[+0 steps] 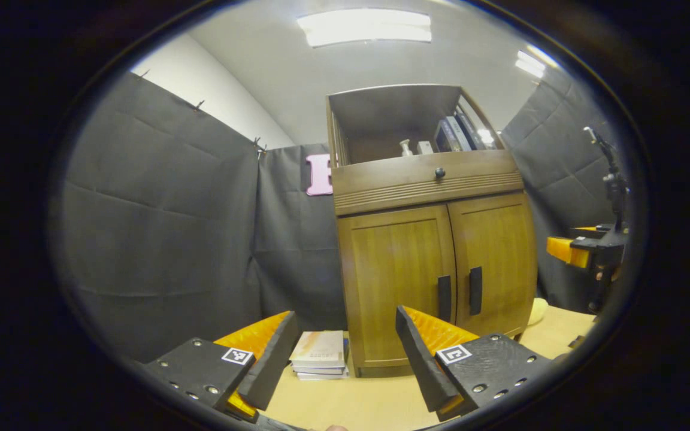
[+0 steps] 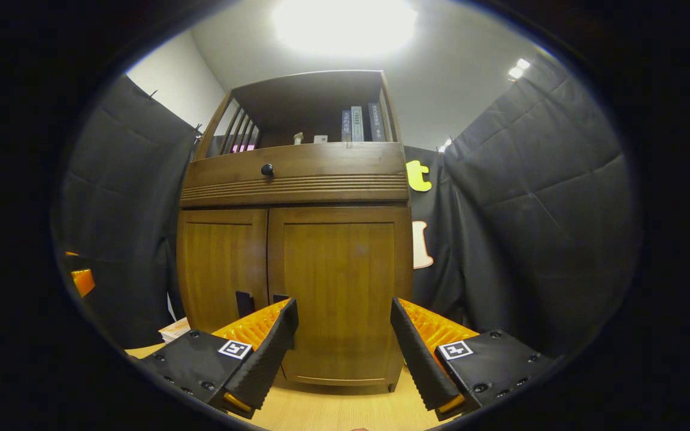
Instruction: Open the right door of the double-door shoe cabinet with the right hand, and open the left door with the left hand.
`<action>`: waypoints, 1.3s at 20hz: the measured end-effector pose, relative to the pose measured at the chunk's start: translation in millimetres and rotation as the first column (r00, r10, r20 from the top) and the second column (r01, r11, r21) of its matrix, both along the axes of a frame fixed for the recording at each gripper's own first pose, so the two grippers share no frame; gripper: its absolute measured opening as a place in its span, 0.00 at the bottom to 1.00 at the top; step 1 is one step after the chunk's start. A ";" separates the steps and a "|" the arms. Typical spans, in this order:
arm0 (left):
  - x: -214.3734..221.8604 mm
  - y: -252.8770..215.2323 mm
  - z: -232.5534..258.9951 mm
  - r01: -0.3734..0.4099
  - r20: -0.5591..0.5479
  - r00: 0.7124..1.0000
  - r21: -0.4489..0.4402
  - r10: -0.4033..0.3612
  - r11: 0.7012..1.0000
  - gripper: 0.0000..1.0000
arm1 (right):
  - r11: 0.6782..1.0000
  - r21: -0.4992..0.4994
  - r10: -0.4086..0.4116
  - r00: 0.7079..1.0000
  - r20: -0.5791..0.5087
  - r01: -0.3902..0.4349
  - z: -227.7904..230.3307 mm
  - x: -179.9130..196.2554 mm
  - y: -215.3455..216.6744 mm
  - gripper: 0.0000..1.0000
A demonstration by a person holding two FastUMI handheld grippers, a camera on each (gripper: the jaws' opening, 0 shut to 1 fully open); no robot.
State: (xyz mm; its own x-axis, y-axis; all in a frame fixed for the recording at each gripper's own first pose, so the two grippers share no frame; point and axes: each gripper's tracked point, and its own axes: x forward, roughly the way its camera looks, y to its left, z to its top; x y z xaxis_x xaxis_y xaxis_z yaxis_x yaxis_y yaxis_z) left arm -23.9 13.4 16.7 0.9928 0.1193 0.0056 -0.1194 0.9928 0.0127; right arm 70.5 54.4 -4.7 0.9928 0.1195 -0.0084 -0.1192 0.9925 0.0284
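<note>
The double-door shoe cabinet [image 1: 429,239], a brown wooden piece with an open shelf on top and a drawer with a dark round knob [image 1: 439,173] below it, stood on the light wooden bench [image 1: 345,401] ahead of both pairs of fingers, with both doors shut. In the left gripper view the left gripper [image 1: 345,353] was held short of the cabinet, its fingers spread wide apart with nothing between them; the left door [image 1: 396,281] rose just beyond and above the right-hand finger, whose tip overlapped the door's lower part in the picture. The two dark vertical handles [image 1: 444,297] sat side by side at the seam, up and to the right of those fingers. A small stack of books [image 1: 320,354] lay on the bench between the fingers, beside the cabinet's left foot. In the right gripper view the right gripper [image 2: 344,341] likewise had its fingers wide apart and held nothing, with the right door [image 2: 340,287] directly ahead between them, and the handle tops [image 2: 245,302] peeked above the left-hand finger. Several upright books [image 2: 358,123] stood on the top shelf.
</note>
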 end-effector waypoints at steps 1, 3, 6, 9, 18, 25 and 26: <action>-1.6 -0.1 0.8 -0.011 -0.003 1.000 0.001 0.011 1.000 0.95 | 1.000 0.005 0.010 1.000 0.001 -0.010 0.2 6.9 6.4 0.97; -3.5 0.8 2.8 -0.033 -0.012 0.999 0.002 0.033 0.999 0.95 | 0.999 0.016 0.029 1.000 0.004 -0.029 0.2 20.5 18.4 0.97; -4.9 2.8 5.9 -0.066 -0.021 0.998 0.005 0.066 0.998 0.95 | 0.999 0.020 0.044 0.999 0.001 -0.044 -1.9 36.8 33.6 0.97; -6.5 4.4 8.0 -0.103 -0.025 0.994 0.013 0.104 0.995 0.95 | 0.997 0.030 0.066 0.998 -0.010 -0.066 -8.0 48.9 49.4 0.96; -11.9 12.1 8.5 -0.193 -0.053 0.980 0.018 0.193 0.981 0.95 | 0.992 -0.004 0.123 0.991 -0.060 -0.123 -37.6 85.7 92.8 0.97; -16.6 15.6 7.9 -0.247 -0.069 0.966 0.031 0.248 0.969 0.95 | 0.991 -0.007 0.134 0.983 -0.125 -0.136 -69.0 115.5 111.9 0.96; -16.6 16.3 7.9 -0.253 -0.073 0.964 0.032 0.255 0.967 0.95 | 0.990 -0.008 0.135 0.981 -0.137 -0.137 -74.3 122.0 113.7 0.97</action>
